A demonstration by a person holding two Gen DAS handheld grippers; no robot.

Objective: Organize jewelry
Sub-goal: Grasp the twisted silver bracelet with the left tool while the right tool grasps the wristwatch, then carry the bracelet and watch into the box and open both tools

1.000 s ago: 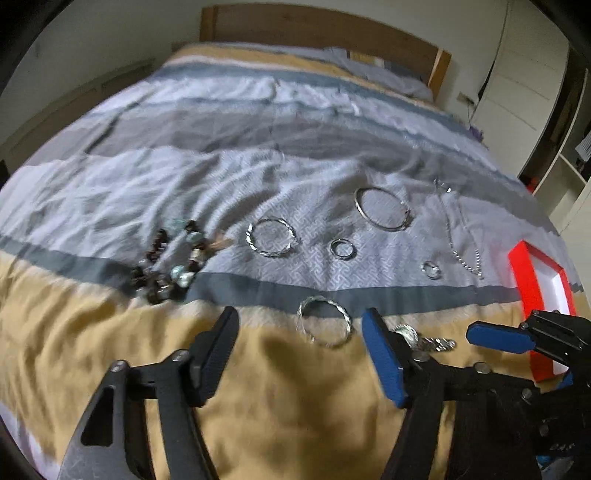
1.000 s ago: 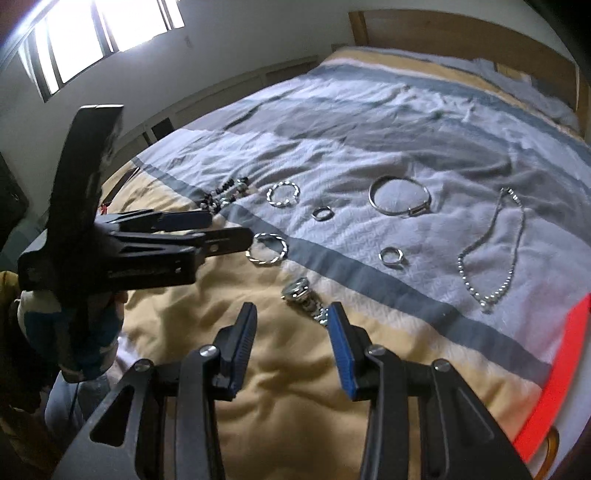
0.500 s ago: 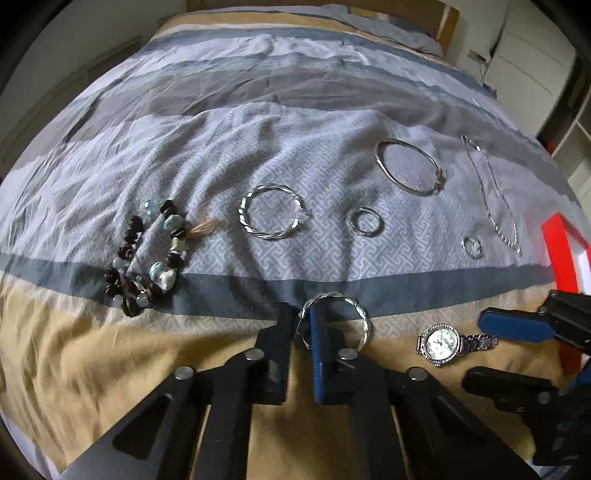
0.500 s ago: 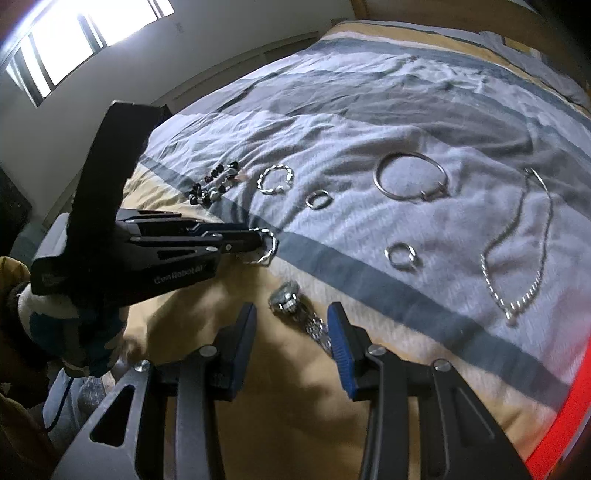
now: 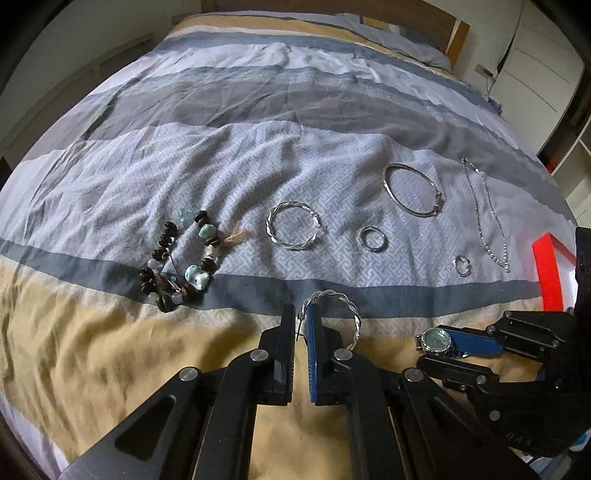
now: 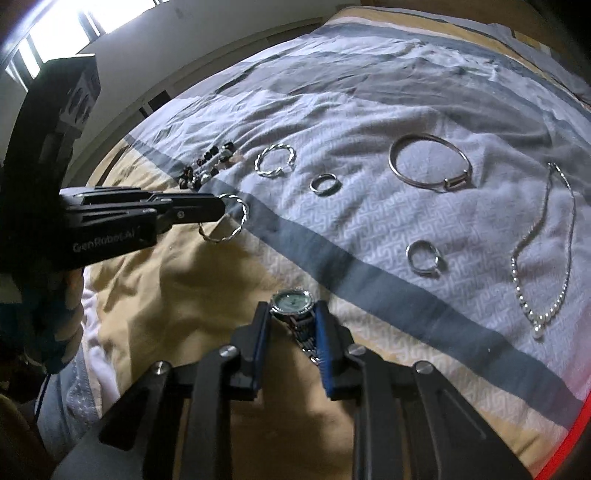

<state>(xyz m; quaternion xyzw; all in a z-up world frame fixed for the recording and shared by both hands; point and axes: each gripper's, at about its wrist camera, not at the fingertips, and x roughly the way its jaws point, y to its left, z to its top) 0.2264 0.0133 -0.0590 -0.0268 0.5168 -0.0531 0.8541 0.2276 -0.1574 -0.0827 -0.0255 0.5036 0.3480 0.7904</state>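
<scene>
My left gripper (image 5: 302, 318) is shut on a twisted silver bangle (image 5: 347, 306) at the near edge of the bed; the bangle also shows in the right wrist view (image 6: 236, 221). My right gripper (image 6: 291, 314) is shut on a silver watch (image 6: 291, 301) with a pale green dial; the watch also shows in the left wrist view (image 5: 436, 339). On the striped bedspread lie a beaded bracelet (image 5: 181, 258), a second twisted bangle (image 5: 293, 230), a plain bangle (image 5: 412, 190), two rings (image 5: 373, 239) (image 5: 461, 265) and a chain necklace (image 5: 487, 218).
A red-rimmed jewelry box (image 5: 548, 269) sits at the bed's right edge, behind my right gripper. A wooden headboard (image 5: 454, 33) and pillows are at the far end. White cupboards (image 5: 535, 74) stand to the right.
My right gripper has moved forward and closed on the watch. My left gripper has stayed shut on the twisted bangle and lifted it slightly off the bedspread.
</scene>
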